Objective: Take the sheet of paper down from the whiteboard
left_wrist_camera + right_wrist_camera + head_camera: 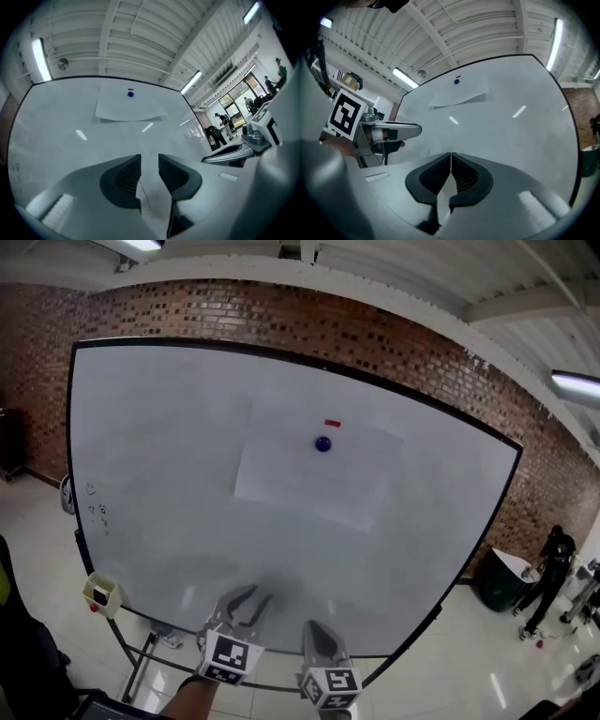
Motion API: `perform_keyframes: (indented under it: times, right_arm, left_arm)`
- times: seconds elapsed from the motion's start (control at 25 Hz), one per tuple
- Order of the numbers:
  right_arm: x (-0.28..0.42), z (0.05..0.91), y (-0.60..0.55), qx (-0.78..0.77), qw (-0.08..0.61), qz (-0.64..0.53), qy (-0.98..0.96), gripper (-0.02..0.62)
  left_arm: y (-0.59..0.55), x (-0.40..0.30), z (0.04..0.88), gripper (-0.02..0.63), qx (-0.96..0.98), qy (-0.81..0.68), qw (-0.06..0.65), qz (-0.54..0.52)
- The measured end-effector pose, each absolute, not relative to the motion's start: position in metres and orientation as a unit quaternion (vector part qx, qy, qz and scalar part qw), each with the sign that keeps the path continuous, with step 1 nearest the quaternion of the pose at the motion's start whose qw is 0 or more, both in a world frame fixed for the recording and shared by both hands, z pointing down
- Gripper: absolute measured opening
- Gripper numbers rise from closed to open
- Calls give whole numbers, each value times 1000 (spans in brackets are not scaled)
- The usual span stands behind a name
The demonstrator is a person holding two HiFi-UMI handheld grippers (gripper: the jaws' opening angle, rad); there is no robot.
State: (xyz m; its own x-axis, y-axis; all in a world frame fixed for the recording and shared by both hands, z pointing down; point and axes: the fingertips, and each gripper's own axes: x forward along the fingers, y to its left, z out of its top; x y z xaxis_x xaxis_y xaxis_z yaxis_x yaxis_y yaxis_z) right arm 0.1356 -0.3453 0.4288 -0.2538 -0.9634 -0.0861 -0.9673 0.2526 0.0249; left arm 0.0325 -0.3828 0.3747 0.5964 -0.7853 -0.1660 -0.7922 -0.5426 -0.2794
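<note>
1. The left gripper (246,601) is hovering at lower centre-left, jaws spread, nothing between them.
2. The right gripper (319,634) is waiting beside it, jaws pressed together, empty.
3. The sheet of paper (314,474) is hanging on the whiteboard (159,474) at centre frame, long axis sideways and well above both grippers. The right one seems to be sitting more directly beneath it.

No readable text is showing anywhere; the whiteboard (169,446) is carrying only a few faint marks (97,509) near its left edge, too small to make out.

Right gripper (450,155), jaws together, before whiteboard (511,129)
</note>
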Motion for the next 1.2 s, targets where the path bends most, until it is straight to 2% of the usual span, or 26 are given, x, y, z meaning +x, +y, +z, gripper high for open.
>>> perform_keyframes:
  times: [0.12,0.36,0.44,0.72,0.92,1.2]
  right_arm:
    - [151,390,-372,-621,77,34,779,44]
    - [178,327,-402,-595,129,22,793,206]
    - [187,311,-406,-578,157,12,801,234]
    - [208,256,-422,-530,209,-25,821,275]
    - [219,231,-437,-519,226,-23,824,267]
    - [205,228,-452,-480,213,-30,851,249]
  left_arm:
    - [-406,30,326,140,-869,446,209,38]
    - [-421,38,235,187,-852,425,298,69]
    - [-423,41,214,196,-845,417,328,69]
    - [-439,73,147,196,-813,419,404,22]
    - [-453,90,109,195,-802,429,416,7]
    - [-480,98,110,195,-791,459,404,-24]
